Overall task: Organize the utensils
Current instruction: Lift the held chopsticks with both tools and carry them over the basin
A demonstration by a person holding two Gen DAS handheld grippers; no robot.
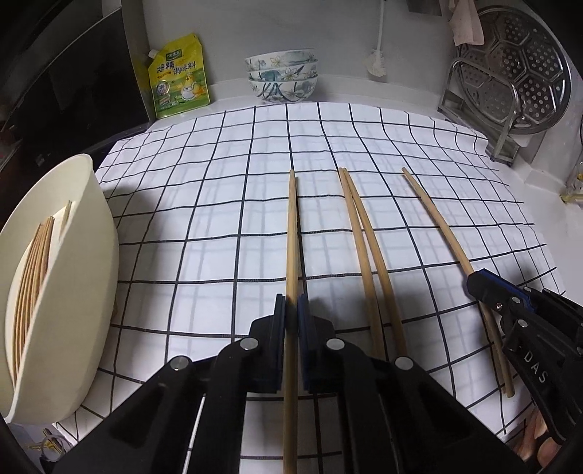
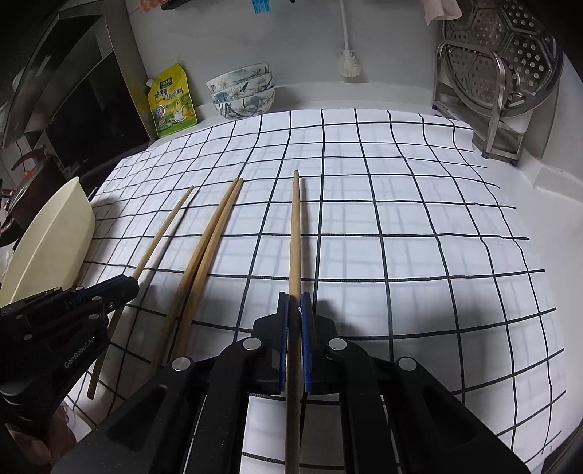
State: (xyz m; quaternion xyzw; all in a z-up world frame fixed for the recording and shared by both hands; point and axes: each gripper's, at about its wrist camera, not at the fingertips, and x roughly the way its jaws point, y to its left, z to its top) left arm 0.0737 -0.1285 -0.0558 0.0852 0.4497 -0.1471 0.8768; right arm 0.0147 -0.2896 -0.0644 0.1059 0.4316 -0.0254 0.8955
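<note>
Four chopsticks (image 1: 359,233) on the checked cloth (image 1: 218,204) near its front edge, left gripper (image 1: 291,310) pinching one, right gripper (image 2: 294,306) pinching another, two loose between, more in one cream holder (image 1: 73,291) at the left edge, three stacked bowls (image 1: 282,74) behind.

A white checked cloth (image 1: 364,146) covers the counter below a pale wall (image 1: 328,29).

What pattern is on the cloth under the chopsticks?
The cloth is white with a dark grid of thin lines, clearest in the right wrist view.
</note>
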